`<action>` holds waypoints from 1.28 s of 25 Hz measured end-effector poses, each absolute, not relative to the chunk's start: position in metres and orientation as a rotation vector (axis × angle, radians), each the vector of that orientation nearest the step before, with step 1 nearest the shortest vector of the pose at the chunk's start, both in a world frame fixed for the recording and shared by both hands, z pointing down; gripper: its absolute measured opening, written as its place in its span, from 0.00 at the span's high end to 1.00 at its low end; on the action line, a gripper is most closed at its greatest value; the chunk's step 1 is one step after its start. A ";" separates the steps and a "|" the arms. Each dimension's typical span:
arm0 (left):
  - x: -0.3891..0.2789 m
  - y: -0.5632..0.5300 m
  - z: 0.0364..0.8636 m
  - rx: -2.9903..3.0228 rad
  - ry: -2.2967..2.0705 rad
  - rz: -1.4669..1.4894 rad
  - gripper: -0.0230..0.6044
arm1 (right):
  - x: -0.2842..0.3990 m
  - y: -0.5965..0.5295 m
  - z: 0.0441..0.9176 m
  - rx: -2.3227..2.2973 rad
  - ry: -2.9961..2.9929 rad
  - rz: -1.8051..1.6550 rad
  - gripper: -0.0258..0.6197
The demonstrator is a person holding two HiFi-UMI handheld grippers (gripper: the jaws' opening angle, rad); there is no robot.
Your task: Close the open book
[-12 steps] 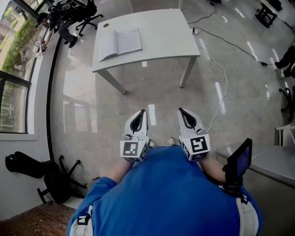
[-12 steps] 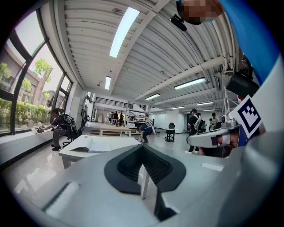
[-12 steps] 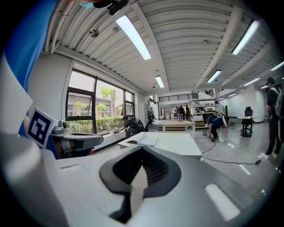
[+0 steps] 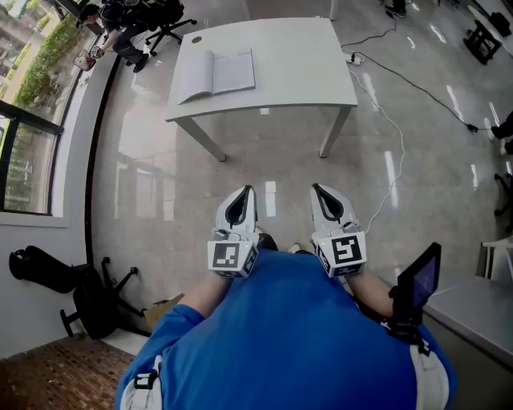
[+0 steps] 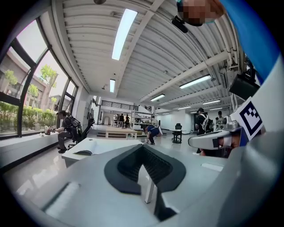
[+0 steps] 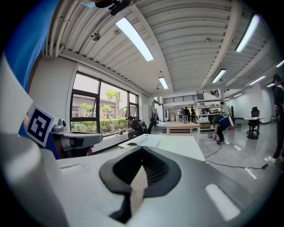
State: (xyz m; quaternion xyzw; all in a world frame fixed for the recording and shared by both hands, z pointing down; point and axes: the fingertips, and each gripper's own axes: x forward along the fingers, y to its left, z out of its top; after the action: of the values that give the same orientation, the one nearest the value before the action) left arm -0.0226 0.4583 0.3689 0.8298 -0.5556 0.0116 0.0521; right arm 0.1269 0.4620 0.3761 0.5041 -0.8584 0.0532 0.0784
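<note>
An open book (image 4: 216, 74) lies flat on the left part of a white table (image 4: 296, 72), far ahead of me across the floor. It also shows small in the left gripper view as the book (image 5: 87, 150) and in the right gripper view as the book (image 6: 138, 142). My left gripper (image 4: 244, 193) and right gripper (image 4: 317, 190) are held side by side close to my body, well short of the table. Both point forward with their jaws shut and nothing between them. The left gripper (image 5: 143, 147) and the right gripper (image 6: 142, 149) each show tips that meet.
A cable (image 4: 388, 120) trails over the glossy floor right of the table. A seated person and office chairs (image 4: 148, 24) are beyond the table's left corner. A black bag (image 4: 44, 271) lies by the window wall at left. A grey desk (image 4: 481, 308) stands close at right.
The table and book sit slightly lower and further right in the head view. Both grippers keep the same pose in front of my body.
</note>
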 end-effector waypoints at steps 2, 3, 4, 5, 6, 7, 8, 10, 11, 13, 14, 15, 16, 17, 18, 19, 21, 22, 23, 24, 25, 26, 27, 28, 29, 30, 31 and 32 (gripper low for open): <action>-0.024 0.454 0.366 2.522 -1.698 0.031 0.95 | 0.126 0.457 0.372 1.506 -2.574 0.146 0.96; -0.020 0.444 0.366 2.517 -1.703 0.033 0.95 | 0.129 0.448 0.373 1.504 -2.574 0.145 0.96; -0.014 0.430 0.369 2.511 -1.708 0.037 0.95 | 0.136 0.433 0.375 1.500 -2.574 0.149 0.96; -0.007 0.413 0.372 2.505 -1.713 0.041 0.95 | 0.143 0.415 0.379 1.495 -2.574 0.155 0.96; -0.001 0.395 0.376 2.501 -1.716 0.044 0.95 | 0.149 0.397 0.382 1.491 -2.574 0.159 0.96; 0.002 0.381 0.378 2.499 -1.717 0.046 0.95 | 0.152 0.382 0.385 1.488 -2.573 0.159 0.96; 0.001 0.370 0.381 2.498 -1.717 0.046 0.95 | 0.152 0.372 0.386 1.487 -2.571 0.156 0.96; -0.008 0.353 0.384 2.497 -1.716 0.039 0.95 | 0.145 0.356 0.390 1.486 -2.561 0.146 0.96; -0.014 0.345 0.387 2.494 -1.715 0.035 0.95 | 0.140 0.347 0.392 1.486 -2.553 0.142 0.96; -0.027 0.324 0.390 2.483 -1.713 0.031 0.95 | 0.130 0.325 0.395 1.488 -2.535 0.143 0.96; -0.034 0.312 0.391 2.479 -1.710 0.029 0.95 | 0.124 0.313 0.395 1.491 -2.527 0.144 0.96; -0.042 0.299 0.390 2.477 -1.705 0.027 0.95 | 0.117 0.300 0.394 1.494 -2.520 0.144 0.96; -0.050 0.286 0.389 2.476 -1.701 0.024 0.95 | 0.110 0.287 0.391 1.497 -2.514 0.141 0.96; -0.058 0.273 0.387 2.477 -1.695 0.021 0.95 | 0.102 0.274 0.389 1.499 -2.508 0.133 0.96; -0.067 0.260 0.385 2.480 -1.689 0.017 0.95 | 0.094 0.262 0.386 1.501 -2.501 0.121 0.96; -0.075 0.248 0.383 2.484 -1.682 0.013 0.95 | 0.086 0.251 0.384 1.504 -2.493 0.106 0.96; -0.091 0.222 0.381 2.489 -1.668 0.007 0.95 | 0.072 0.228 0.380 1.517 -2.476 0.084 0.96; -0.098 0.210 0.381 2.492 -1.660 0.005 0.95 | 0.066 0.217 0.379 1.527 -2.468 0.084 0.96; -0.104 0.198 0.381 2.496 -1.651 0.004 0.95 | 0.060 0.207 0.379 1.537 -2.459 0.087 0.96; -0.110 0.187 0.381 2.500 -1.641 0.003 0.95 | 0.055 0.197 0.379 1.547 -2.451 0.089 0.96; -0.115 0.177 0.381 2.505 -1.629 0.002 0.95 | 0.050 0.188 0.378 1.557 -2.444 0.089 0.96; -0.119 0.167 0.382 2.511 -1.619 0.001 0.95 | 0.045 0.179 0.378 1.567 -2.437 0.088 0.96; -0.123 0.158 0.382 2.517 -1.609 -0.001 0.95 | 0.040 0.171 0.378 1.575 -2.432 0.086 0.96; -0.128 0.150 0.382 2.521 -1.603 -0.003 0.95 | 0.035 0.163 0.378 1.581 -2.428 0.085 0.96; -0.133 0.143 0.382 2.522 -1.599 -0.003 0.95 | 0.030 0.156 0.379 1.583 -2.425 0.086 0.96; -0.138 0.138 0.383 2.519 -1.599 -0.002 0.95 | 0.025 0.149 0.380 1.584 -2.423 0.090 0.96; -0.143 0.133 0.385 2.513 -1.600 0.000 0.95 | 0.021 0.143 0.382 1.582 -2.421 0.096 0.96; -0.147 0.128 0.386 2.505 -1.601 0.003 0.95 | 0.018 0.137 0.383 1.580 -2.421 0.101 0.96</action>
State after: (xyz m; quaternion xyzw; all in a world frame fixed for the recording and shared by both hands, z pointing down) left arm -0.1466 0.1280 0.3861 0.8396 -0.5367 0.0009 0.0841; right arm 0.0182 0.1375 0.3830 0.5420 -0.8304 0.0347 0.1241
